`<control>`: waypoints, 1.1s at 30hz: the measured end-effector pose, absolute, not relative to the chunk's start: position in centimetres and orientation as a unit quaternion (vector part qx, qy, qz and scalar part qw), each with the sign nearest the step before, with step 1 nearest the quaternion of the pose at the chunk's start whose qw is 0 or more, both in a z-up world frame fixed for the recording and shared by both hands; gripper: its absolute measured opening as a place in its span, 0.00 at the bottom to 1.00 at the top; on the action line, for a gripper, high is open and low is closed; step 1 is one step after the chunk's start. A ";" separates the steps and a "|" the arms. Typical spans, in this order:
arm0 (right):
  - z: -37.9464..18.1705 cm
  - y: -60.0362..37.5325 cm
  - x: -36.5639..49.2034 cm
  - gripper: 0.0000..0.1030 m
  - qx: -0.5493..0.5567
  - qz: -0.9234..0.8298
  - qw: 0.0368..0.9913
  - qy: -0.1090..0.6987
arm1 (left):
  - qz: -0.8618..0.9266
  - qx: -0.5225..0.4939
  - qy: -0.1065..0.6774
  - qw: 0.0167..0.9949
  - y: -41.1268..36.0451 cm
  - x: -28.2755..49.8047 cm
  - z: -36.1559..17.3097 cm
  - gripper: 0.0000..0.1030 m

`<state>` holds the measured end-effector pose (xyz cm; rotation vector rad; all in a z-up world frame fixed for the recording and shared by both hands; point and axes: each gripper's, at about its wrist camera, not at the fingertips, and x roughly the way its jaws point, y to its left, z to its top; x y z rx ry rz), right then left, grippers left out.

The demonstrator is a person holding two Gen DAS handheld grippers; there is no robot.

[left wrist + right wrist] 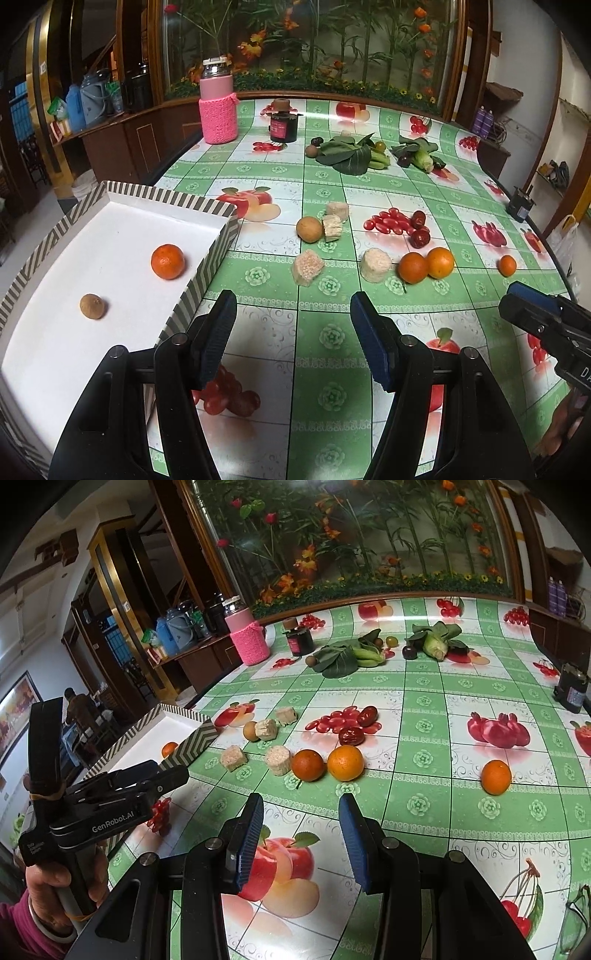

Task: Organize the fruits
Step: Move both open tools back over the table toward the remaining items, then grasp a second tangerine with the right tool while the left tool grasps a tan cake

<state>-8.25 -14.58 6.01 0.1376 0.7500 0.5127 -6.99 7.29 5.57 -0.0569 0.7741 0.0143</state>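
Note:
A striped-walled white box [214, 258] sits at the table's left and holds an orange [167, 261] and a small brown longan [92, 306]. My left gripper [293, 299] hovers open over the tablecloth just right of the box, nothing between its fingers. Ahead of it lie two oranges [412, 267] side by side, a smaller orange [507, 265], a longan [309, 229] and two red dates [420, 229]. My right gripper [301, 799] is open and empty, just short of the two oranges [327, 763]. The left gripper [177, 773] shows beside the box [194, 740].
Several pale cake chunks [307, 266] lie among the fruit. At the back are leafy greens [347, 153], a corn cob [421, 158], a dark jar [283, 127] and a pink knit-covered bottle [218, 107]. A small black device [520, 206] stands at the right table edge.

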 end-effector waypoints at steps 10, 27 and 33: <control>6.9 -14.4 -10.0 0.40 0.059 0.241 0.900 0.358 | 0.015 -0.017 0.360 0.933 7.3 -8.8 6.4 0.63; 5.7 -14.1 -10.0 0.40 0.043 0.222 0.899 0.375 | -0.032 -0.037 0.376 0.925 7.7 -9.4 6.1 0.63; 4.4 -13.8 -6.1 0.40 0.022 0.214 0.891 0.400 | -0.037 -0.038 0.405 0.913 7.8 -7.2 4.9 0.63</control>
